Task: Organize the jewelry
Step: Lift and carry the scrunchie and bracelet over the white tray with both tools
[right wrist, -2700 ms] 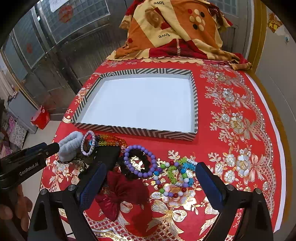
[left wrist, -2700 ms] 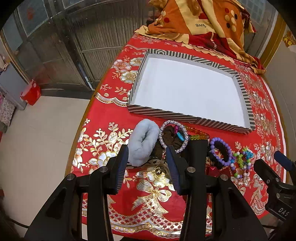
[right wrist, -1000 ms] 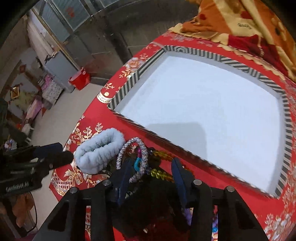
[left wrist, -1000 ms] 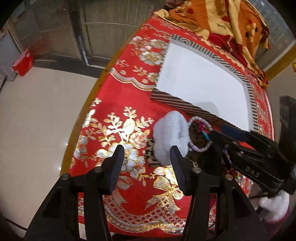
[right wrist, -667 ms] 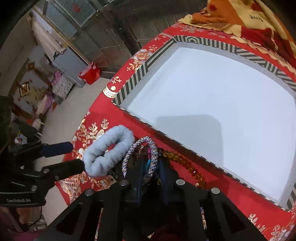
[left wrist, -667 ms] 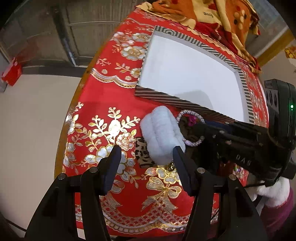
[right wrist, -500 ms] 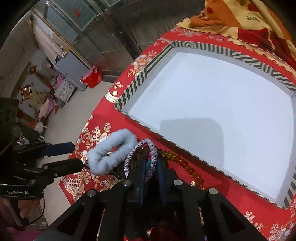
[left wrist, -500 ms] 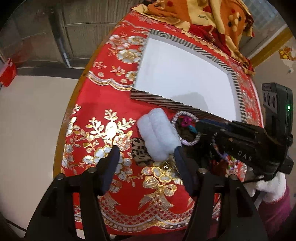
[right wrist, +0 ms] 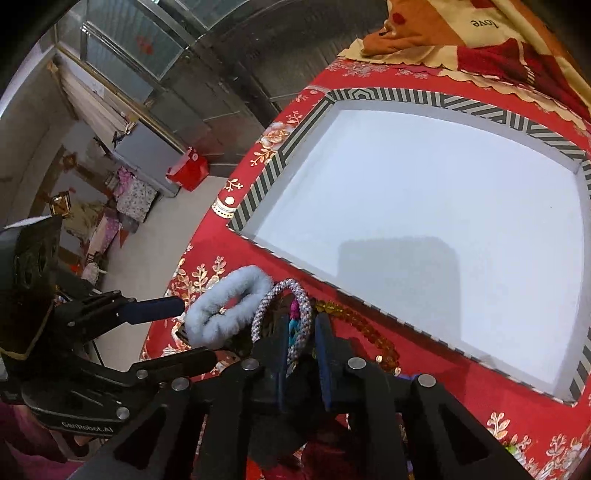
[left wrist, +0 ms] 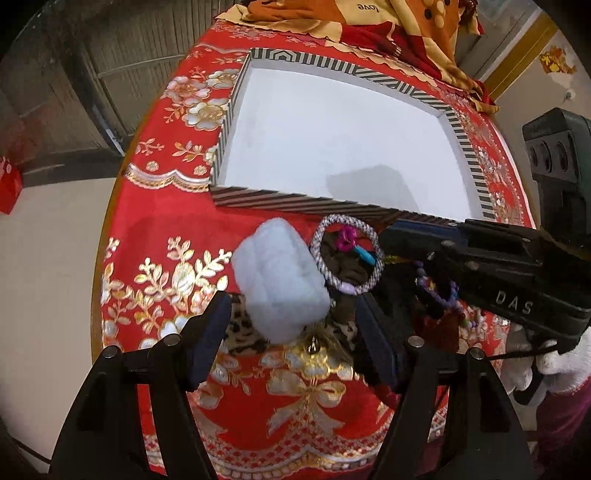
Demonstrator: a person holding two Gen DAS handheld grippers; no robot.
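- Looks like a home, lived-in room.
- Round worktop (left wrist: 155, 221) under a red cloth with gold flower embroidery (festive household style).
- Folded orange-and-red blanket (right wrist: 498, 33) piled at the far edge, "love" printed on it.
- Side room in the right wrist view: patterned fabric bundles (right wrist: 135, 197), red bag (right wrist: 188, 171) on a pale tiled floor (left wrist: 48, 258).
- Metal-framed glass doors (right wrist: 147, 40) behind.

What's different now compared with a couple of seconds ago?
The right gripper swung in from the open and shut on the braided bracelet, beside the fluffy blue scrunchie. The left gripper stayed open near the scrunchie. The striped tray still holds nothing.
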